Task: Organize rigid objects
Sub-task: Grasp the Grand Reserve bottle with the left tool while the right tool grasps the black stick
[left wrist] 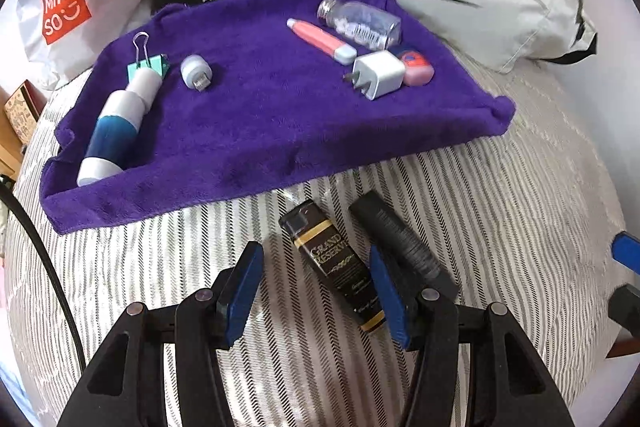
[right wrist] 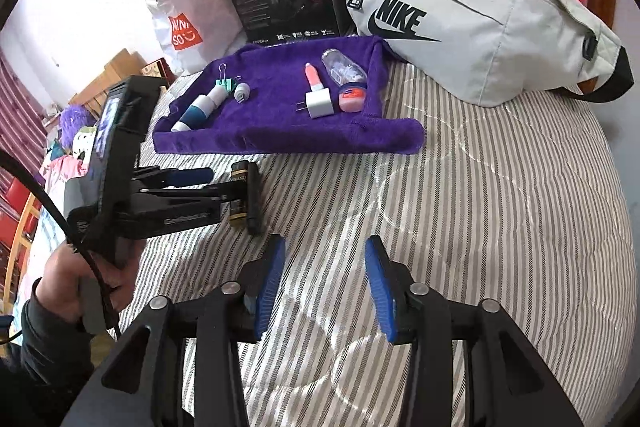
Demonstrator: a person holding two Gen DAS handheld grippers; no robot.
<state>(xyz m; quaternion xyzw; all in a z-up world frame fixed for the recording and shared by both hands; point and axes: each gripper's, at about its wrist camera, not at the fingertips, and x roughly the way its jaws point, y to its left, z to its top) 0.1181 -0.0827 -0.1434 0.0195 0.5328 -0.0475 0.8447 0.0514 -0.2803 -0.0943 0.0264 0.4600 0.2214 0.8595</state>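
From the left wrist, the left hand-held gripper (left wrist: pixel 314 279) hangs over the striped bedspread (left wrist: pixel 500 227) with its blue pads spread and nothing pinched between them. The brown-and-gold tube (left wrist: pixel 334 259) lies on the bedspread in the gap, closer to the right-hand pad; its long axis runs from about 11 o'clock to 5 o'clock, slanted across the line of the fingers. A matte black tube (left wrist: pixel 404 247) lies parallel just beyond that pad, towards 1 o'clock. Both look smooth, slim and hard-capped. Up at 12 o'clock spreads the plush purple towel (left wrist: pixel 260 131), carrying a blue-and-white bottle (left wrist: pixel 116 131), a teal binder clip (left wrist: pixel 146 61), a small white plug-in light (left wrist: pixel 194 71), a pink pen-like stick (left wrist: pixel 320 39), a clear bottle (left wrist: pixel 360 23), a white charger (left wrist: pixel 380 75) and a pink jar (left wrist: pixel 416 67).

From the right wrist, the right hand-held gripper (right wrist: pixel 325 287) also stands spread — only bare bedspread shows between its pads. The two tubes lie towards 10 o'clock, under the left hand-held gripper's fingers, so the left hand (right wrist: pixel 76 287) is plainly nearer. I judge that a clean pinch on the brown-and-gold tube needs the pads squared across its long axis — then a carry to the towel at 12 o'clock.
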